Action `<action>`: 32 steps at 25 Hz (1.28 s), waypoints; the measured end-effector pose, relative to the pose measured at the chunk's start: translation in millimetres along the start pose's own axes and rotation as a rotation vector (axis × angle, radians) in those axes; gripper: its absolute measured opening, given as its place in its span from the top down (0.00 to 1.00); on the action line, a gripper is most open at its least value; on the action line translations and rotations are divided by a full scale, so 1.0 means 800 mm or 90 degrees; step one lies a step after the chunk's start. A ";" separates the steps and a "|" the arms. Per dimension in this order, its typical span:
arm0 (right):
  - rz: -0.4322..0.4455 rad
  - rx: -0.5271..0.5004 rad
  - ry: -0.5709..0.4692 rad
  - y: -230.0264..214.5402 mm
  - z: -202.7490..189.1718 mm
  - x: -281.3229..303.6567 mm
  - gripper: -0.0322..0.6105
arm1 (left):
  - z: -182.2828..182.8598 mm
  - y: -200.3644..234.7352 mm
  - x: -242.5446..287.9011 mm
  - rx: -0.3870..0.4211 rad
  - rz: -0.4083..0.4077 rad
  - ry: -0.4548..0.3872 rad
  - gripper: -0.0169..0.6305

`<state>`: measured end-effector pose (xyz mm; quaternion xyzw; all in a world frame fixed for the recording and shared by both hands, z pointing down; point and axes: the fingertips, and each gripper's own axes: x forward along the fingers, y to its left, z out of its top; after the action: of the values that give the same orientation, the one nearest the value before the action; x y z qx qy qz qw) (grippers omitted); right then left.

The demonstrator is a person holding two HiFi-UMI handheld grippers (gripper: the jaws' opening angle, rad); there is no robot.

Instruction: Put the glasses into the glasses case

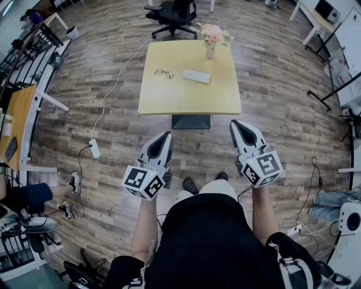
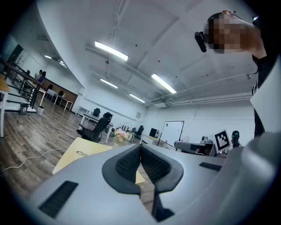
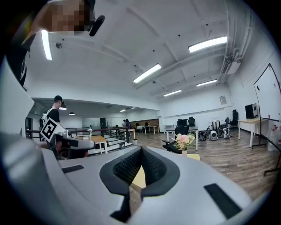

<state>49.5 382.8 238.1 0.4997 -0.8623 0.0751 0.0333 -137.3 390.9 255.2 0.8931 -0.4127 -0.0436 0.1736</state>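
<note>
A pair of thin dark-framed glasses (image 1: 163,73) lies on the left part of a light wooden table (image 1: 190,99); the same glasses (image 2: 81,154) show small in the left gripper view. A pale grey glasses case (image 1: 196,76) rests to their right, its lid down. My left gripper (image 1: 167,135) and right gripper (image 1: 235,125) hang over the floor short of the table's near edge, well away from both objects. Both point about level toward the table. Each has its jaws shut with nothing between them, as the left gripper (image 2: 140,146) and right gripper (image 3: 141,149) views show.
A vase of pink flowers (image 1: 212,38) stands at the table's far right corner, with a black office chair (image 1: 174,16) behind it. A white cable and power strip (image 1: 95,148) lie on the wooden floor at left. Desks and railings line the left side.
</note>
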 end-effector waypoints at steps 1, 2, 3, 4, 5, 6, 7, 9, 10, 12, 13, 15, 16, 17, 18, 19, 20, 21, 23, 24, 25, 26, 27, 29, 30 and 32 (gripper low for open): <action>0.000 0.001 -0.002 0.001 0.002 -0.001 0.93 | 0.001 -0.001 0.000 0.000 -0.001 0.001 0.94; 0.000 0.002 -0.003 0.002 0.003 -0.003 0.93 | 0.001 -0.002 0.000 0.000 -0.001 0.002 0.94; 0.001 0.002 -0.005 0.005 0.004 -0.005 0.93 | 0.001 -0.002 0.000 0.001 -0.002 0.004 0.94; 0.002 0.001 -0.006 0.007 0.005 -0.007 0.93 | 0.001 -0.003 -0.002 0.001 -0.003 0.005 0.94; 0.003 0.000 -0.007 0.010 0.005 -0.009 0.93 | 0.001 -0.004 -0.004 0.002 -0.005 0.006 0.94; 0.004 -0.002 -0.007 0.013 0.005 -0.010 0.93 | 0.000 -0.006 -0.005 0.002 -0.007 0.006 0.94; 0.005 -0.004 -0.007 0.015 0.005 -0.011 0.93 | -0.001 -0.007 -0.006 0.002 -0.009 0.005 0.94; 0.007 -0.010 -0.006 0.020 0.004 -0.012 0.93 | -0.002 -0.008 -0.008 0.001 -0.012 0.005 0.94; 0.007 -0.013 -0.005 0.022 0.003 -0.013 0.93 | -0.003 -0.008 -0.009 0.000 -0.013 0.005 0.94; 0.010 -0.015 0.001 0.026 0.000 -0.013 0.93 | -0.004 -0.008 -0.011 -0.003 -0.016 0.004 0.94; 0.016 -0.008 0.004 0.028 -0.002 -0.012 0.93 | -0.004 -0.008 -0.012 -0.003 -0.017 0.003 0.94; 0.030 0.018 0.001 0.032 -0.005 -0.013 0.93 | -0.005 -0.009 -0.012 -0.003 -0.019 0.004 0.94; 0.033 0.030 -0.004 0.034 -0.006 -0.014 0.93 | -0.006 -0.009 -0.012 -0.003 -0.019 0.004 0.94; 0.033 0.036 -0.007 0.035 -0.007 -0.015 0.93 | -0.007 -0.009 -0.013 -0.004 -0.020 0.005 0.94; 0.033 0.036 -0.006 0.036 -0.009 -0.016 0.93 | -0.008 -0.009 -0.013 -0.005 -0.021 0.006 0.94; 0.032 0.033 -0.001 0.037 -0.012 -0.015 0.93 | -0.010 -0.008 -0.012 -0.005 -0.021 0.008 0.94; 0.032 0.030 0.005 0.037 -0.014 -0.015 0.92 | -0.013 -0.007 -0.011 -0.006 -0.022 0.012 0.94; 0.031 0.028 0.011 0.037 -0.017 -0.015 0.92 | -0.016 -0.006 -0.008 -0.008 -0.021 0.016 0.94; 0.029 0.021 0.018 0.033 -0.022 -0.015 0.92 | -0.022 -0.005 -0.003 -0.013 -0.020 0.024 0.94; 0.027 0.018 0.020 0.030 -0.024 -0.015 0.93 | -0.024 -0.005 0.000 -0.015 -0.018 0.026 0.94; 0.027 0.017 0.022 0.025 -0.026 -0.013 0.92 | -0.027 -0.005 0.003 -0.017 -0.017 0.027 0.94; 0.028 0.017 0.024 0.021 -0.028 -0.010 0.92 | -0.028 -0.004 0.006 -0.018 -0.015 0.029 0.94; 0.031 0.018 0.026 0.016 -0.030 -0.005 0.92 | -0.029 -0.002 0.009 -0.018 -0.011 0.031 0.94; 0.038 0.016 0.029 0.009 -0.031 0.007 0.92 | -0.030 0.005 0.016 -0.020 -0.002 0.033 0.94; 0.042 0.012 0.029 0.006 -0.030 0.014 0.92 | -0.029 0.008 0.020 -0.021 0.001 0.033 0.94; 0.048 0.003 0.028 0.001 -0.026 0.029 0.92 | -0.024 0.016 0.029 -0.019 0.006 0.033 0.94</action>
<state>36.7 366.7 262.0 0.4652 -0.8793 0.0896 0.0485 -127.3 371.0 279.5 0.8895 -0.4114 -0.0256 0.1974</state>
